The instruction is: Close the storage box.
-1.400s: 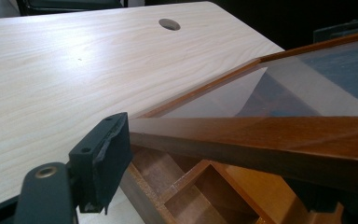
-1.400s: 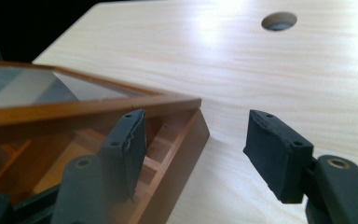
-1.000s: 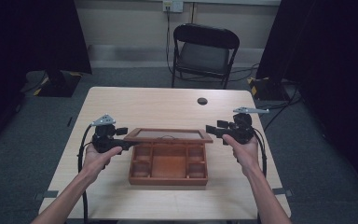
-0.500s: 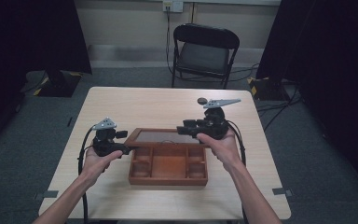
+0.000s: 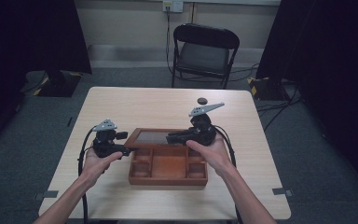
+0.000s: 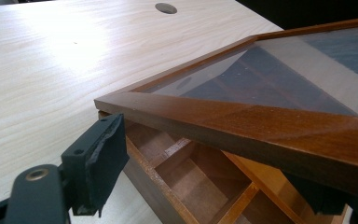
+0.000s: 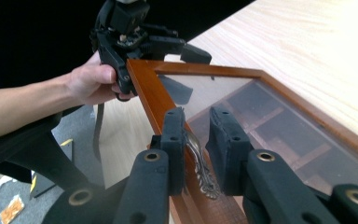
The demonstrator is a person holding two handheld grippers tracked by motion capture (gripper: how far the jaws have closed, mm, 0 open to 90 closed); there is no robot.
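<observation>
In the left gripper view my right-hand jaw is mostly hidden under the lid's wooden frame (image 6: 261, 126), and the picture's right edge cuts the lid's glass pane (image 6: 307, 70) off. In the right gripper view the ornate metal handle (image 7: 198, 163) between my jaws is part covered by them. The small dark disc (image 5: 202, 100) on the table (image 5: 135, 102) is too small to identify.

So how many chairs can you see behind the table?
1. A black folding chair stands on the floor beyond the far edge of the table, facing it. Others may be hidden in the dark sides.
</observation>
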